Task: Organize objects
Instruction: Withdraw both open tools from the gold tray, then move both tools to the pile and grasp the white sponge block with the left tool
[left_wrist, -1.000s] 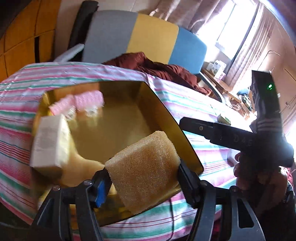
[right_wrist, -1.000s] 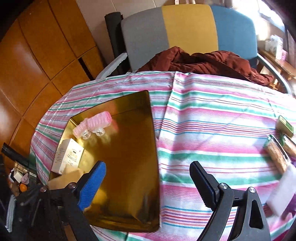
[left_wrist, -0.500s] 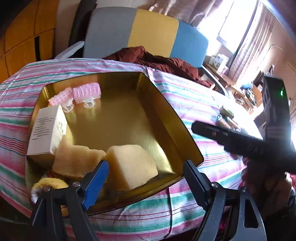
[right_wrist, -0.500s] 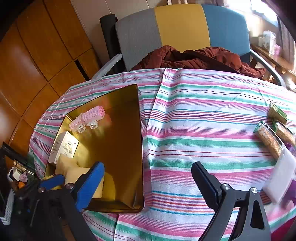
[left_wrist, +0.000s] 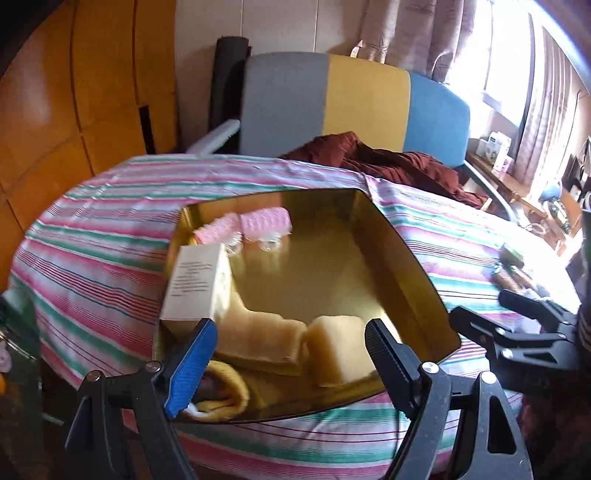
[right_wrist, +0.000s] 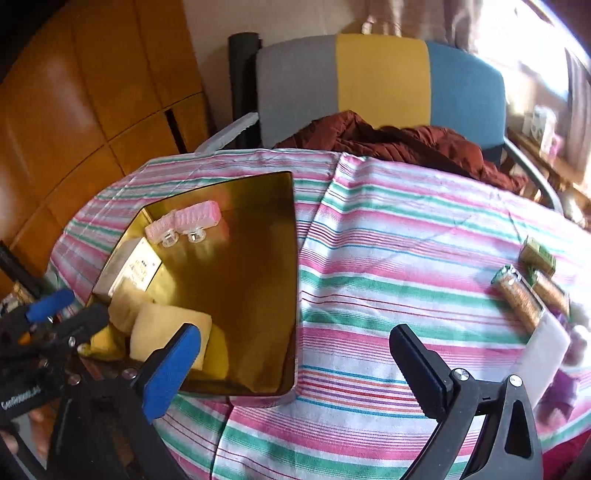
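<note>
Porous yellow sponge block (left_wrist: 338, 347) lying free at near edge of glossy gold rectangular tray (left_wrist: 402, 258), touching flatter sponge (left_wrist: 262, 339), beside white carton (left_wrist: 195, 284) and ribbed pink rollers (left_wrist: 264, 223), on striped tablecloth (right_wrist: 388, 240); left gripper (left_wrist: 291, 350) and right gripper (right_wrist: 295, 350) both spread wide, empty.

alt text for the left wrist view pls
The open left gripper hovers, holding nothing, over a gold tray on a striped tablecloth. The tray holds yellow sponges, a white box and pink hair rollers.
</note>
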